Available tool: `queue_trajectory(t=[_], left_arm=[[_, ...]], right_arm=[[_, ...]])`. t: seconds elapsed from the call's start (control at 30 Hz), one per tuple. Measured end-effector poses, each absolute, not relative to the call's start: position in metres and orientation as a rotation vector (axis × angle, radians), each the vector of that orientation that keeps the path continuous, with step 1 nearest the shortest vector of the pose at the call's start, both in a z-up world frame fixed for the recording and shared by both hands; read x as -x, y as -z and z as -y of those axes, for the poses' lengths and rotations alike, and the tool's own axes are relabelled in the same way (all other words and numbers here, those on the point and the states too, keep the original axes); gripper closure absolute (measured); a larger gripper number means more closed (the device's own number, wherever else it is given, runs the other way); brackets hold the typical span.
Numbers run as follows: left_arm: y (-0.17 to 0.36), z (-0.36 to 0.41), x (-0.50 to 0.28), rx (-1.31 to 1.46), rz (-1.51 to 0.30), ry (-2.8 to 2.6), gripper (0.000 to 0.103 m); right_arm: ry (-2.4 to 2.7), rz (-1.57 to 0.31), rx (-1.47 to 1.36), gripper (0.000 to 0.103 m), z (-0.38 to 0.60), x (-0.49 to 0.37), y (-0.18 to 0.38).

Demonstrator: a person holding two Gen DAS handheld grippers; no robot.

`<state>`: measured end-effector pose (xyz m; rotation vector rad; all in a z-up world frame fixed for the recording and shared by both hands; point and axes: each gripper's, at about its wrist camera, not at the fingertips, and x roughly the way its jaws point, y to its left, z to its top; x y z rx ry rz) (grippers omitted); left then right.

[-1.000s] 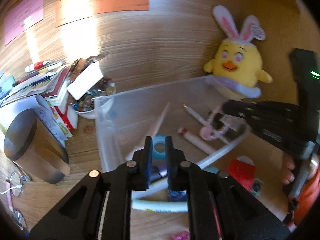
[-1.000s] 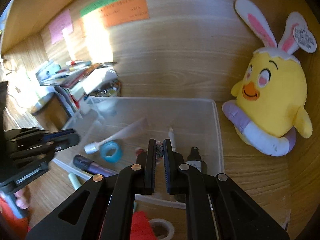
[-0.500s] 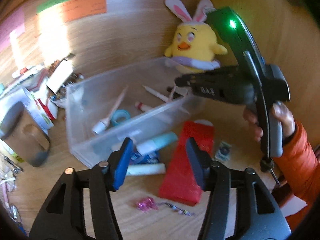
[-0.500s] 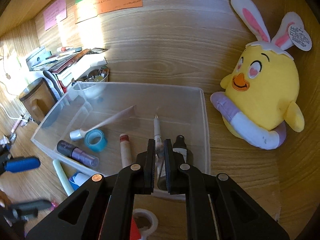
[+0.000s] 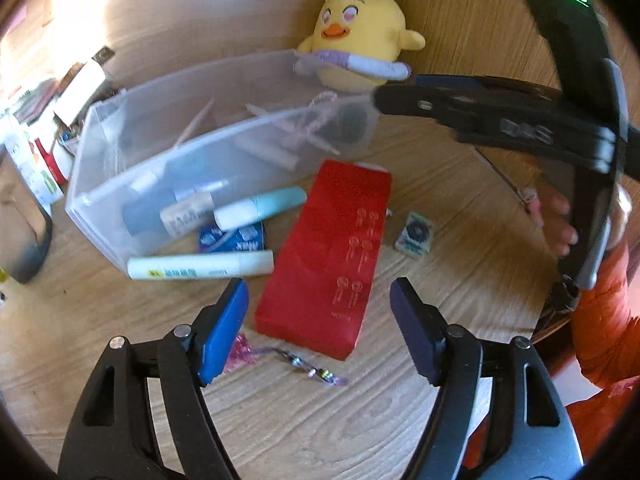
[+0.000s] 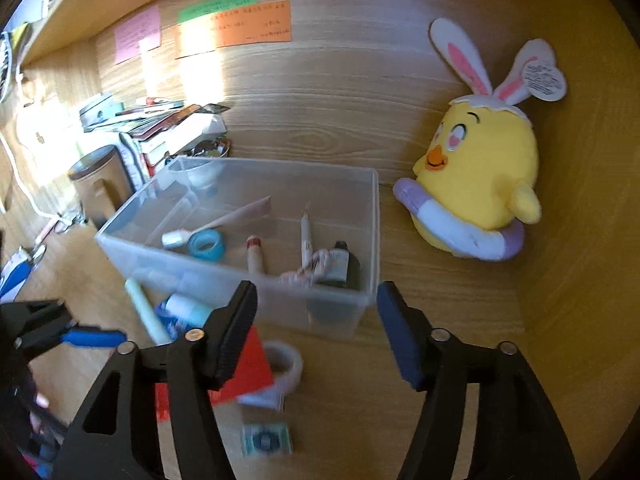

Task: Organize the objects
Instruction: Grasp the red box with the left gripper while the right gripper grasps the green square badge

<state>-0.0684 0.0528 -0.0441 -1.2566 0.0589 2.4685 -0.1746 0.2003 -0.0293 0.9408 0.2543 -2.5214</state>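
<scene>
A clear plastic bin on the wooden desk holds a blue tape roll, pens, a dark bottle and a pink cord. My left gripper is open and empty, over the near end of a red box. A white marker, a teal-capped tube and a pink hair clip lie beside it. My right gripper is open and empty, just in front of the bin's near wall.
A yellow plush chick sits behind the bin at the right. Books, a bowl and a brown canister stand at the left. A white tape roll and a small packet lie on the desk.
Both grippers have opened wide and pulled back from the bin. The left one has dropped toward the red box; the right one has left the pink cord in the bin.
</scene>
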Motion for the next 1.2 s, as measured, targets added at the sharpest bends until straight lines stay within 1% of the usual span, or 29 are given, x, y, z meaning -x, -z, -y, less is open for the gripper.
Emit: queue_trajectory(t=[0.27,0.43,0.47,0.5,0.57,0.77,0.83,0.87,0.9,0.97,1.0,1.03,1.2], left_arm=[[0.060,-0.057,0.070,1.321,-0.047,-2.434,0.030],[0.064,-0.058,0.071,1.321,-0.054,-2.457,0.030],[0.064,-0.057,0.070,1.315,-0.054,-2.465,0.031],[0.062,-0.057,0.069,1.302,-0.056,-2.473,0.037],[0.062,-0.056,0.068,1.293,-0.059,-2.476,0.045],[0.054,-0.055,0.063,1.241,-0.062,-2.516,0.046],[0.049,-0.053,0.058,1.218,-0.054,-2.527,0.047],[0.047,-0.052,0.057,1.211,-0.051,-2.530,0.046],[0.045,-0.050,0.056,1.200,-0.048,-2.535,0.047],[0.040,-0.046,0.050,1.177,-0.042,-2.549,0.047],[0.038,-0.044,0.047,1.165,-0.038,-2.557,0.047],[0.035,-0.042,0.045,1.153,-0.034,-2.565,0.047],[0.020,-0.037,0.036,1.097,-0.028,-2.598,0.047]], right_arm=[[2.484,-0.262,-0.995,0.034,-0.221,0.138,0.049],[2.424,-0.260,-1.074,0.032,-0.227,0.127,0.070],[2.413,-0.262,-1.087,0.032,-0.227,0.126,0.074],[2.400,-0.267,-1.101,0.032,-0.226,0.124,0.078],[2.381,-0.279,-1.127,0.032,-0.223,0.122,0.087],[2.337,-0.278,-1.169,0.033,-0.214,0.123,0.102],[2.333,-0.266,-1.171,0.040,-0.213,0.123,0.104],[2.332,-0.269,-1.171,0.046,-0.213,0.123,0.104],[2.339,-0.283,-1.162,0.050,-0.212,0.122,0.104],[2.330,-0.286,-1.154,0.066,-0.211,0.121,0.103],[2.324,-0.289,-1.149,0.069,-0.211,0.119,0.103],[2.324,-0.292,-1.145,0.072,-0.211,0.119,0.102],[2.342,-0.274,-1.137,0.072,-0.211,0.117,0.103]])
